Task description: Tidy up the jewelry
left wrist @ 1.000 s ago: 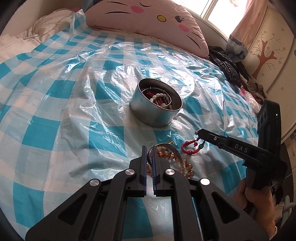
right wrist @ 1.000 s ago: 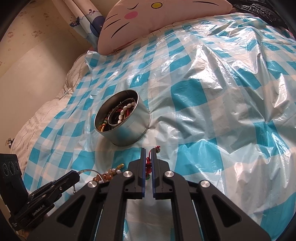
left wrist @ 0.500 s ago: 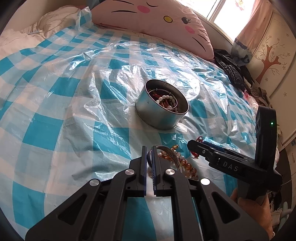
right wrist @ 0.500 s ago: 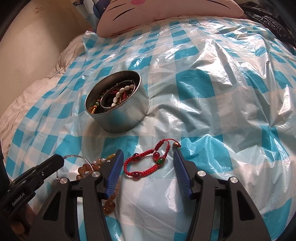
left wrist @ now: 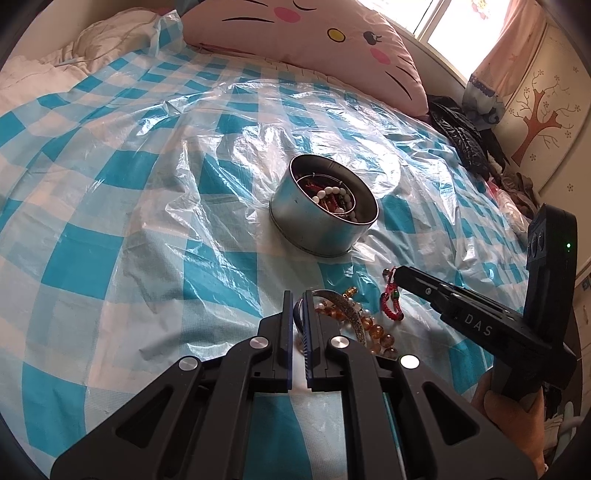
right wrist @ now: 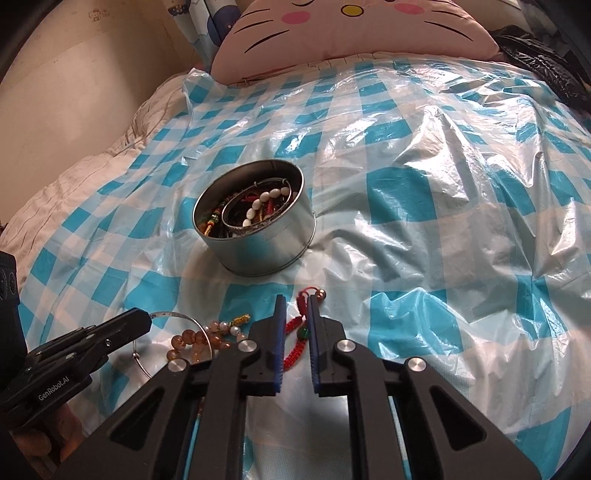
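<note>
Straddling red cord bracelet [right wrist: 297, 341], right gripper [right wrist: 294, 306] fingers narrowly apart; left gripper [left wrist: 295, 301] fingers clamped on silver bangle [left wrist: 341, 306].

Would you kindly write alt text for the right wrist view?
The right gripper straddles a red cord bracelet on a blue-checked plastic sheet. Beyond sits a round metal tin of jewelry; amber beads lie left.

A bed [left wrist: 110, 206] fills the room, spread with a blue-and-white checked plastic sheet [right wrist: 424, 192]. A pink cat-face pillow [left wrist: 306, 33] lies at its head. Daylight comes through a window [left wrist: 454, 22] with a pink curtain [left wrist: 506, 51]. A tree decal [left wrist: 543, 122] marks the cream wall.
</note>
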